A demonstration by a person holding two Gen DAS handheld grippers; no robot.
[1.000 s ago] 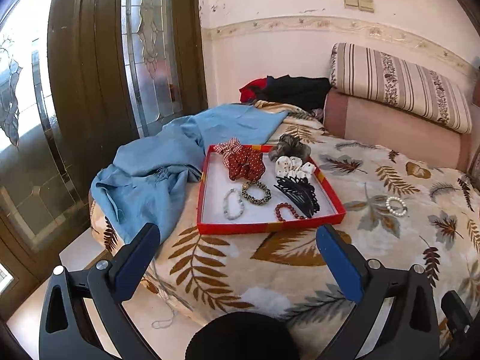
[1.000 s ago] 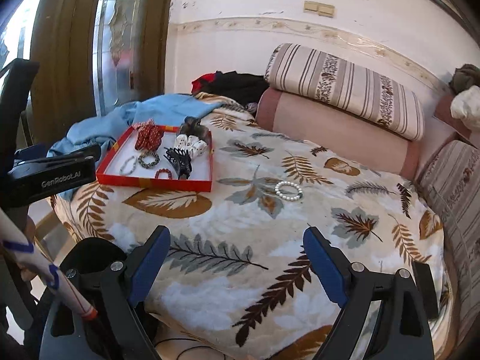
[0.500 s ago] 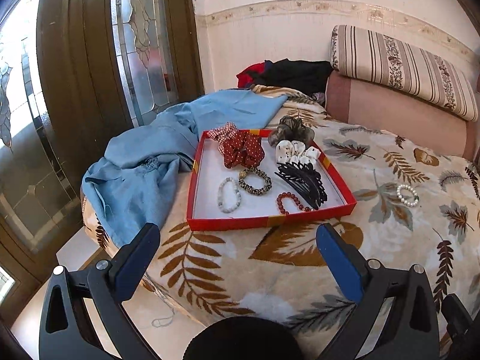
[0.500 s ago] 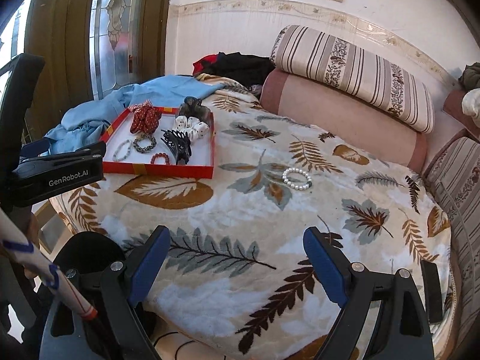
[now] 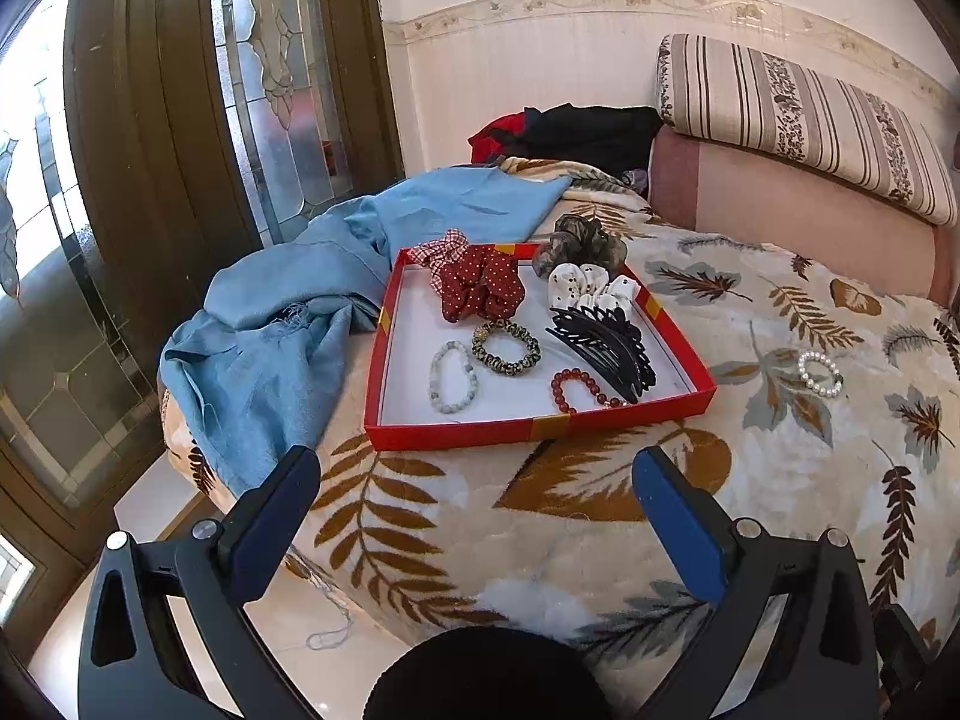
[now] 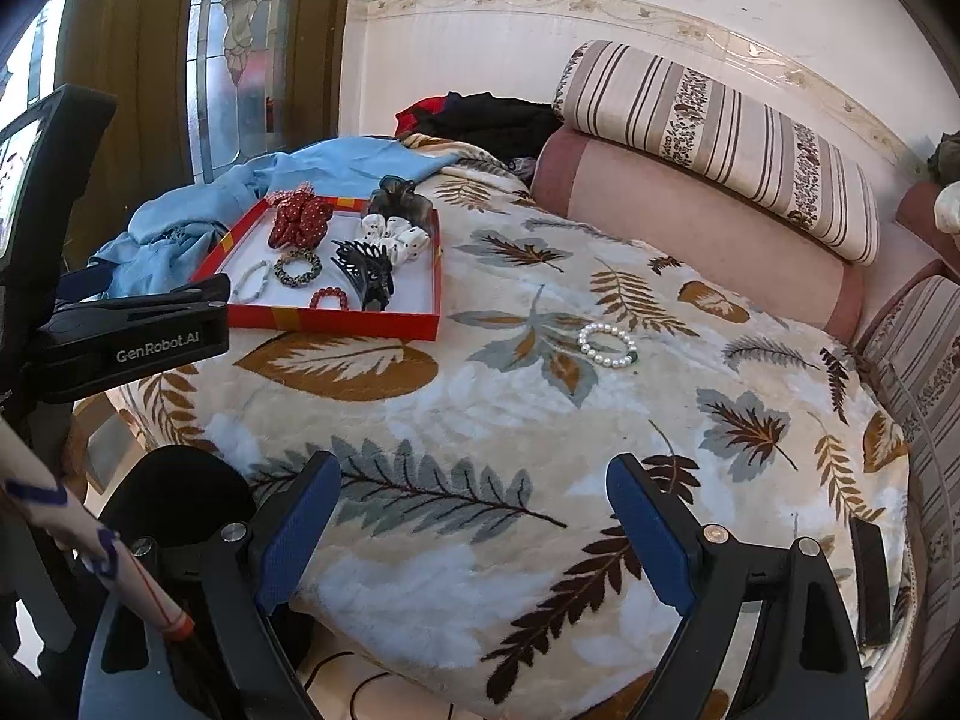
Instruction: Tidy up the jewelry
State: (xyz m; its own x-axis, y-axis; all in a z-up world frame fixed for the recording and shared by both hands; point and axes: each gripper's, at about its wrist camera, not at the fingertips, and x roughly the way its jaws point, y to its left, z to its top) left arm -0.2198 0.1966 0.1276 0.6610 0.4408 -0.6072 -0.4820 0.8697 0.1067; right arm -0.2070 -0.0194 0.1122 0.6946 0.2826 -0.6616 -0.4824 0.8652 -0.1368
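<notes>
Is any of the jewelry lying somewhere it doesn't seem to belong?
Yes. One pearl bracelet lies alone on the leaf-patterned blanket, well apart from the red tray that holds the other bracelets and hair accessories. Both tools are open and empty.

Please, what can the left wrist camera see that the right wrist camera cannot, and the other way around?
Only the left wrist view shows the left gripper head-on, open and empty, and the floor under the blue cloth. Only the right wrist view shows the right gripper, open and empty, and the striped cushion at the far right. Both show the red tray with bracelets and hair pieces, the pearl bracelet lying on the leaf blanket outside the tray, and the striped bolster.
</notes>
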